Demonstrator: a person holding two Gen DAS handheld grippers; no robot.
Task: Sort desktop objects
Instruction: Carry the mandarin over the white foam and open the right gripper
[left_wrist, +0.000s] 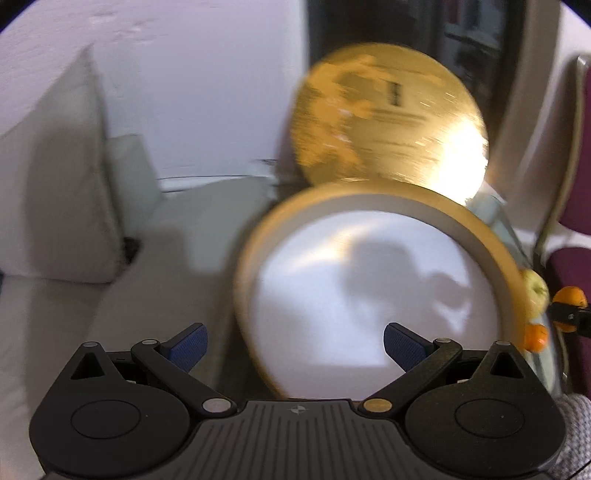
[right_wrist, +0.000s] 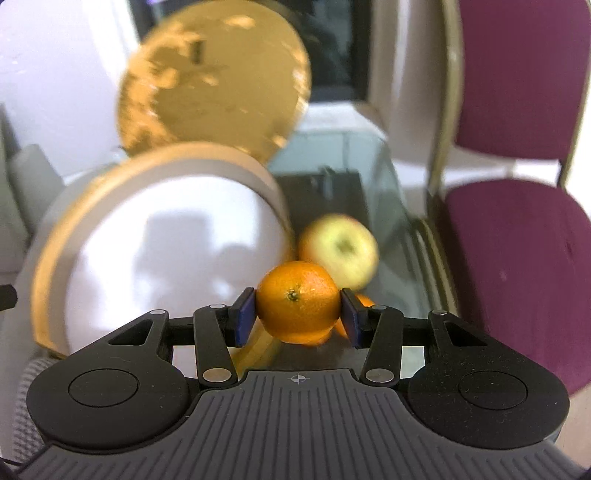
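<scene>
We see a mandarin (right_wrist: 297, 301), bright orange with its small green stem scar facing us, clamped on both sides by the blue pads of the right gripper (right_wrist: 297, 314). Just behind it and to its right lies a yellow-green apple (right_wrist: 340, 251), tipped so that its stem hollow faces us, blurred. A second orange fruit (right_wrist: 364, 301) peeks out behind the right pad, mostly hidden. To the left lies a round white tray (right_wrist: 159, 240) with a golden rim, its inside bare. Beyond it a golden disc (right_wrist: 210, 85) stands tilted on edge, touching the tray's far rim.
</scene>
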